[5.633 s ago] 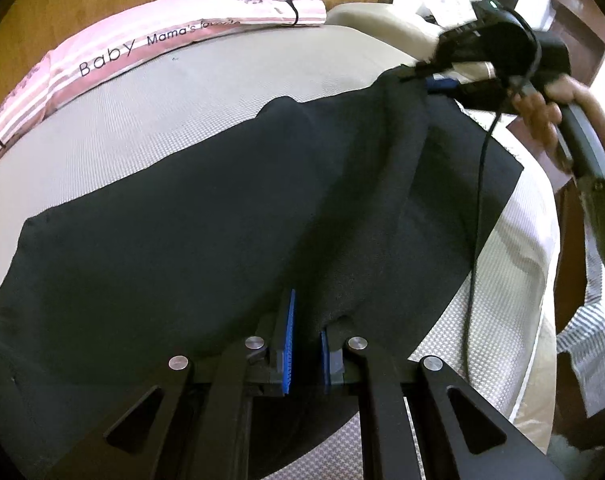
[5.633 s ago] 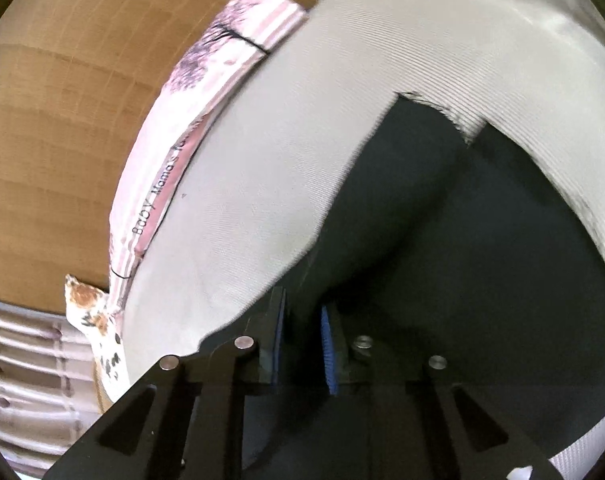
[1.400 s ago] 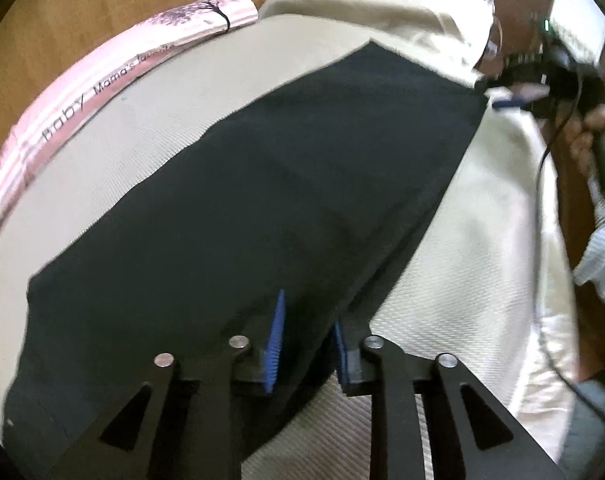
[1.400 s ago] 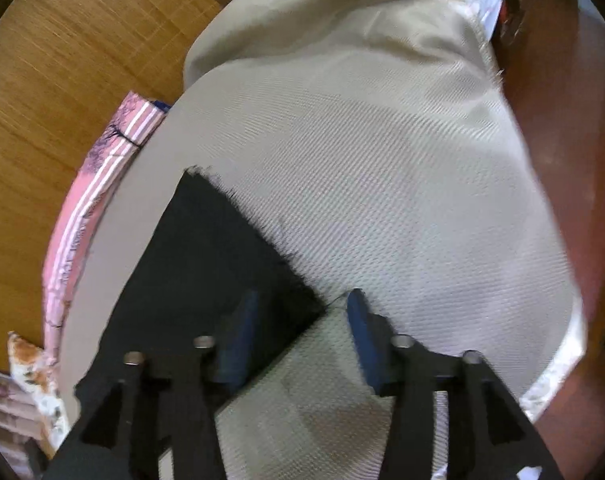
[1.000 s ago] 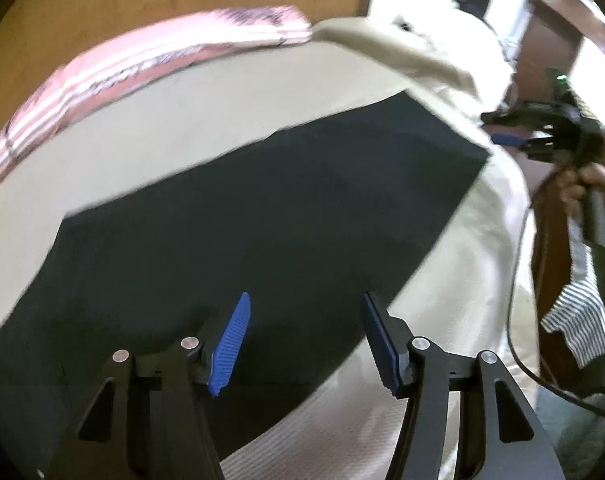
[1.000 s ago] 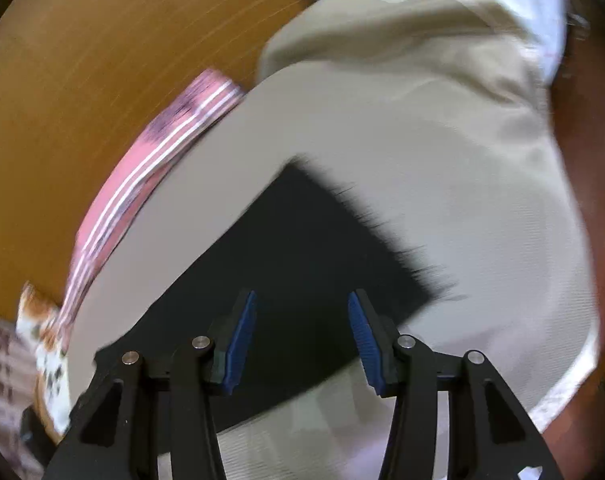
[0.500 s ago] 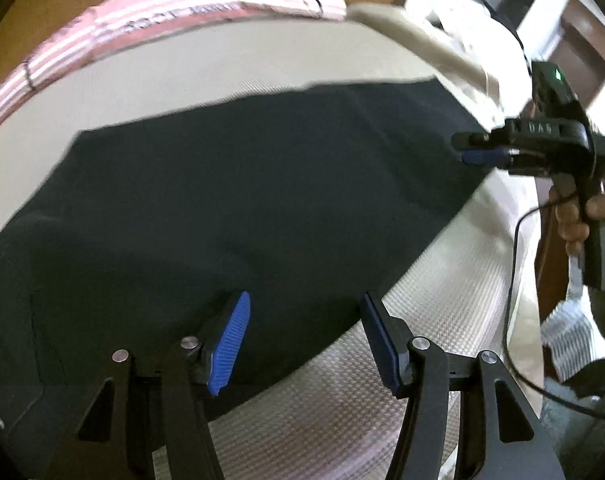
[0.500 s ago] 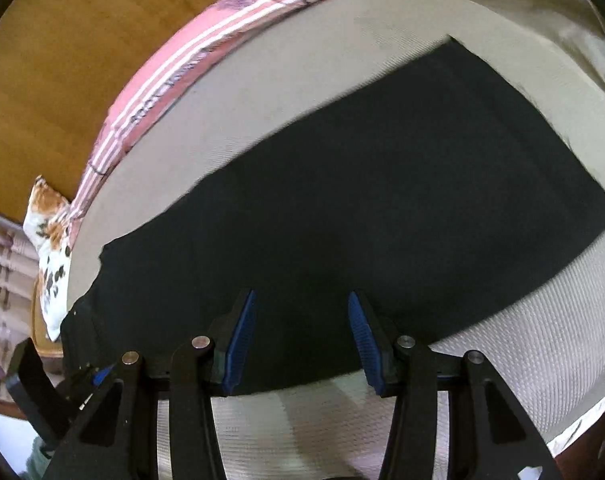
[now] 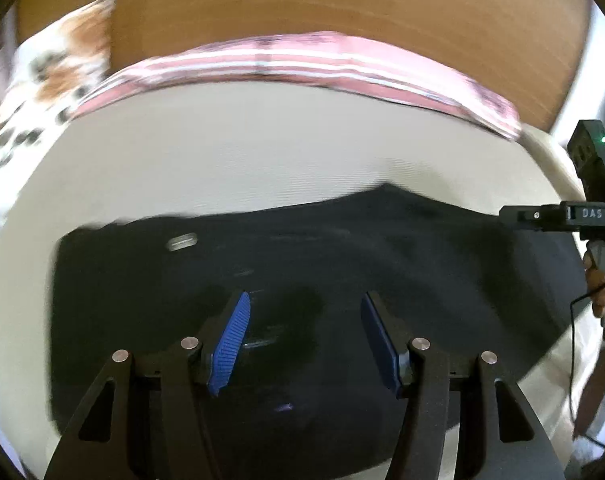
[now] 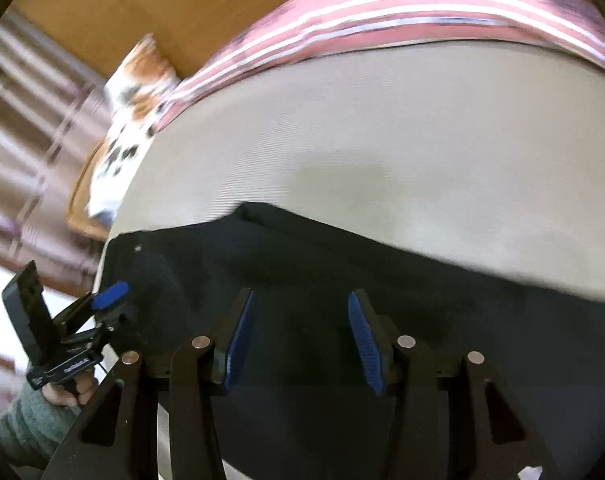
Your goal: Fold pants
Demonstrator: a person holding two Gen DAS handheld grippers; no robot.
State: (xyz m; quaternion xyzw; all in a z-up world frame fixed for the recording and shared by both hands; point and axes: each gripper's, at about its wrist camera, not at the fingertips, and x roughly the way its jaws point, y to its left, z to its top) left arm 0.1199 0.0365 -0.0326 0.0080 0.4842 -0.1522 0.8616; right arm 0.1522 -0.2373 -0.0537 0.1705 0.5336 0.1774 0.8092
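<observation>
Floral cushion [image 9: 42,64], far left, blurred. Pink striped pillow [image 9: 302,60] along the bed's [image 9: 262,160] far edge. Black pants [image 9: 342,264] lying flat across the beige bed, folded lengthwise. Left gripper [image 9: 304,340]: jaws apart, empty, above the pants. Right gripper [image 10: 300,340]: jaws apart, empty, above the pants.

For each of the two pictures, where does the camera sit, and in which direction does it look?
Left wrist view: sits behind the open left claw, looking down over black fabric pants on the beige bedcover; the right claw and hand show at right.
Right wrist view: sits behind the open right claw, looking down likewise; the left claw shows at lower left.
Shared: pants, bedcover, pink striped pillow.
</observation>
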